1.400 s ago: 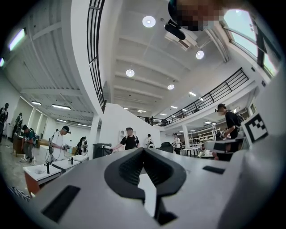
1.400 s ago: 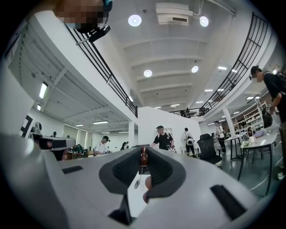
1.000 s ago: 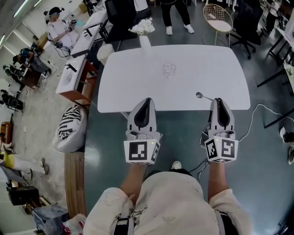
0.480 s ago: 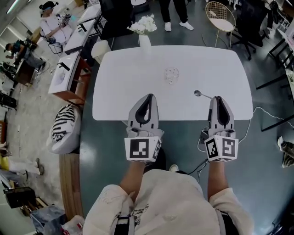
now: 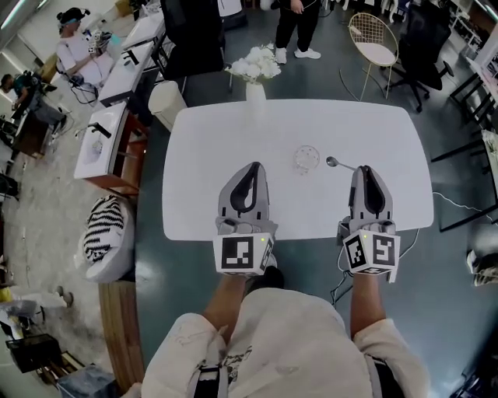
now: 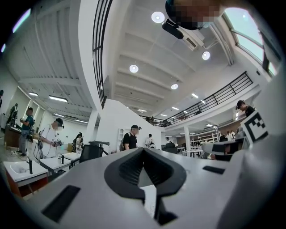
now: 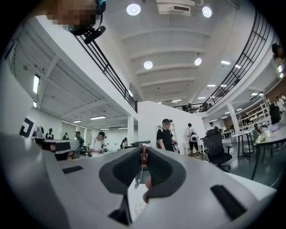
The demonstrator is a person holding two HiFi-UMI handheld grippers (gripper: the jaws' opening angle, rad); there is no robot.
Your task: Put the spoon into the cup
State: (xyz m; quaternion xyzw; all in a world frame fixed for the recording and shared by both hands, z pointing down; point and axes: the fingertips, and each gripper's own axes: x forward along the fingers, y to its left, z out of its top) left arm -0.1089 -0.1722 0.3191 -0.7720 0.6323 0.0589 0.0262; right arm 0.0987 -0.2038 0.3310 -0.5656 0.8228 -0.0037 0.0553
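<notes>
A clear glass cup (image 5: 306, 158) stands near the middle of the white table (image 5: 210, 148). My right gripper (image 5: 366, 169) is shut on the handle of a metal spoon (image 5: 340, 163), and the spoon's bowl sticks out to the left, just right of the cup. In the right gripper view the spoon (image 7: 143, 157) sits pinched between the closed tips of the right gripper (image 7: 143, 151). My left gripper (image 5: 250, 166) hovers over the table's near part, left of the cup. In the left gripper view the left gripper (image 6: 143, 150) has its jaws closed with nothing between them.
A white vase with white flowers (image 5: 254, 71) stands at the table's far edge. Behind the table are a wire chair (image 5: 373, 37), a black office chair (image 5: 424, 43) and a standing person (image 5: 294, 23). Desks with seated people (image 5: 78, 50) line the left, and a striped cushion (image 5: 103, 237) lies there too.
Both grippers have moved forward from the table's near edge to over the table. The spoon's bowl now lies close beside the cup. Both jaws are as before.
</notes>
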